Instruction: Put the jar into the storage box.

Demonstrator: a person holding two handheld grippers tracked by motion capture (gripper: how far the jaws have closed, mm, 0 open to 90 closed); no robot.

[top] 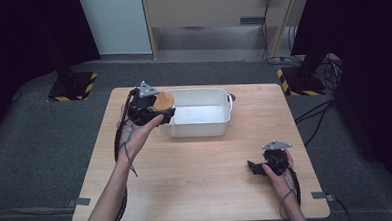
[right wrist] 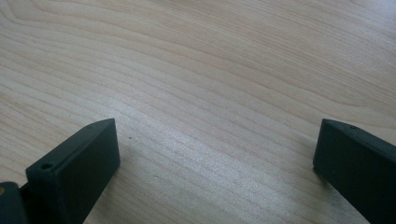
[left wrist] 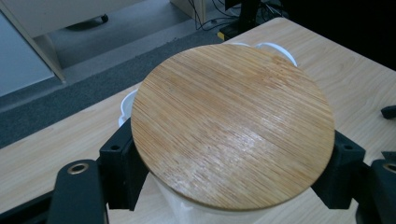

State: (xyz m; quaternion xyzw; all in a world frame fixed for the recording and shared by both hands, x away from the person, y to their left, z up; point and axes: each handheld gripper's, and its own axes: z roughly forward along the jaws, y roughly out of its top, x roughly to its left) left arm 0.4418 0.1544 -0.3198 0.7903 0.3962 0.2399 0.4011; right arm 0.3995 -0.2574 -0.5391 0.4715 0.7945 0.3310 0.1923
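Light wood table (top: 196,160); grey carpet floor (top: 30,147).

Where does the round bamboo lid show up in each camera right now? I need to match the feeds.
High view: the bamboo lid sits upper left of centre, between the jaws of the left gripper, at the left end of the white tub.
Left gripper view: the lid spans the middle, clamped between both black jaws, atop a white container.
Right gripper view: not in it.
Shared landmark: the light wooden table.
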